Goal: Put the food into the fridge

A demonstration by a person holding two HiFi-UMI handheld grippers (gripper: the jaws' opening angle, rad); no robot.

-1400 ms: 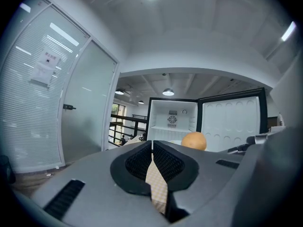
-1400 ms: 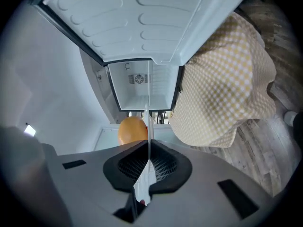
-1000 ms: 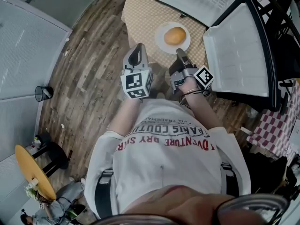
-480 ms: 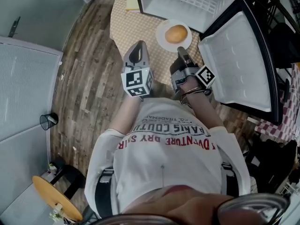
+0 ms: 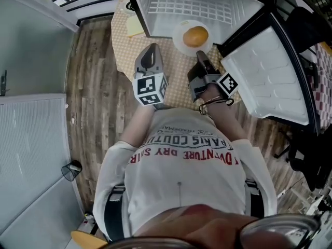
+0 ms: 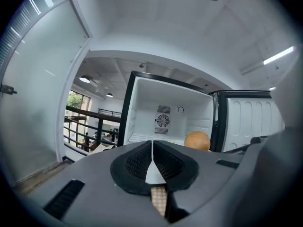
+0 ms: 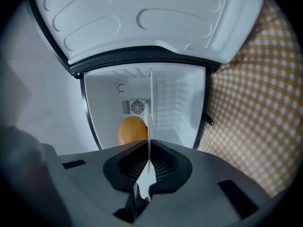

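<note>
The right gripper (image 5: pixel 199 56) has its jaws nearly together, pinching the 6 o'clock rim of the round white plate (image 5: pixel 180 41). The plate carries the golden round bread bun (image 5: pixel 195 36) at the mouth of the open white fridge (image 5: pixel 207 7), at 12 o'clock. The left gripper (image 5: pixel 149 55), at 9 o'clock from the right gripper, is closed on nothing above the yellow checked tablecloth (image 5: pixel 176 74).

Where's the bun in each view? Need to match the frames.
Head view: bun top centre, on the plate gripped by the right gripper.
Left gripper view: bun right of centre, just above the jaws.
Right gripper view: bun just left of centre, beside the plate's edge.
Shared landmark: the open fridge, in all three.
</note>
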